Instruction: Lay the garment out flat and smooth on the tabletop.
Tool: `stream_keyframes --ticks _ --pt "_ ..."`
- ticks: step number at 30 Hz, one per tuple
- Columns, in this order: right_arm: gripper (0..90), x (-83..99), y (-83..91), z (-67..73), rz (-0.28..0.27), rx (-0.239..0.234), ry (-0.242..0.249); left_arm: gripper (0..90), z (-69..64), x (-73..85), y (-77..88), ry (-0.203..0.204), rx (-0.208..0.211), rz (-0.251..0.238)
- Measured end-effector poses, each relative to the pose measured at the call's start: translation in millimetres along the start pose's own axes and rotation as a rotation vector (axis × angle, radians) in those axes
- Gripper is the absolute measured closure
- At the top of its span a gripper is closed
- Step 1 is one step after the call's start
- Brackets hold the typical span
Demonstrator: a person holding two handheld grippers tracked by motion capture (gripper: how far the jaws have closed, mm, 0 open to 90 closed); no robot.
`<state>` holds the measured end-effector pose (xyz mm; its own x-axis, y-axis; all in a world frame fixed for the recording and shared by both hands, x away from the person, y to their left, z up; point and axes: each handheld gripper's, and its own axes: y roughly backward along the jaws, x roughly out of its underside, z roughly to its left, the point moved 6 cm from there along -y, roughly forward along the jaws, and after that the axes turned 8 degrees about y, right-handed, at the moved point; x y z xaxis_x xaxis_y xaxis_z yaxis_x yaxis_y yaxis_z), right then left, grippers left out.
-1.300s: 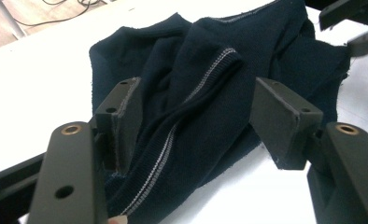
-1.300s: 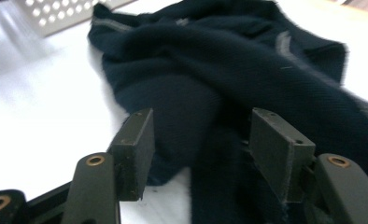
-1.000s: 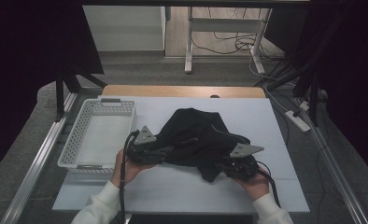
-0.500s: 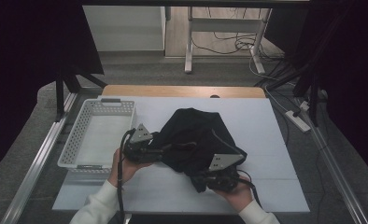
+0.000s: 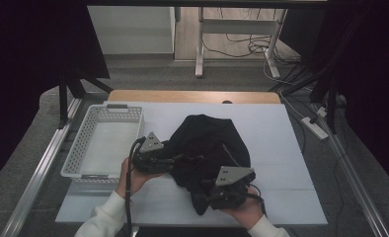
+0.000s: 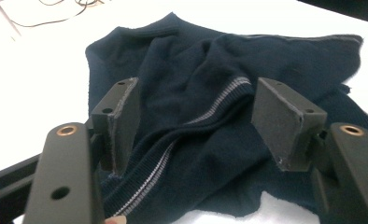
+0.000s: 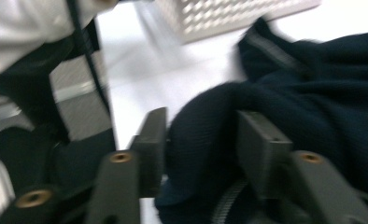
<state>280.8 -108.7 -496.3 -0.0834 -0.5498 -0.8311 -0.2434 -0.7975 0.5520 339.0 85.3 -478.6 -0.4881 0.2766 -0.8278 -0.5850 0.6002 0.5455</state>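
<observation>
High view: white basket (image 5: 103,143) is sitting far left, then the left gripper (image 5: 175,159) is hanging wide open over the dark knit sweater (image 5: 210,148) bunched mid-table. The right gripper (image 5: 207,197), jaws just opening, is straddling a fold at the near hem, so that fold's probably slipping free if it lifts now.

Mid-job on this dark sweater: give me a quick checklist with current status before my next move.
1. Left tool open, striped hem of the navy sweater between its pads, untouched: ok.
2. Right tool has just been opening; a sweater fold sits between its pads, grip: cannot tell.
3. Sweater fully on the white table: ok.
4. White basket beside the sweater, apart from it: ok.
5. Sweater flat: not ok, bunched.
</observation>
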Motion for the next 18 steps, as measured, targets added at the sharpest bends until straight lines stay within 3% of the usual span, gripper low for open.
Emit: stream_keyframes --ticks 2,9,13,18 --pt "40.9 -1.1 14.0 -13.0 -0.012 0.06 -0.01 33.1 -1.5 0.4 -1.2 -0.002 0.003 0.002" --pt "38.5 6.3 56.0 -50.0 -0.083 0.154 -0.101 32.9 -5.9 3.0 -7.1 -0.018 0.006 0.023" --pt "38.2 15.0 72.5 -66.5 -0.074 0.219 -0.124 32.8 -5.8 3.9 -8.3 -0.018 0.004 0.027" --pt "37.7 32.4 82.4 -83.7 -0.024 0.29 -0.145 32.8 -7.3 3.8 -8.8 -0.019 0.008 0.027"
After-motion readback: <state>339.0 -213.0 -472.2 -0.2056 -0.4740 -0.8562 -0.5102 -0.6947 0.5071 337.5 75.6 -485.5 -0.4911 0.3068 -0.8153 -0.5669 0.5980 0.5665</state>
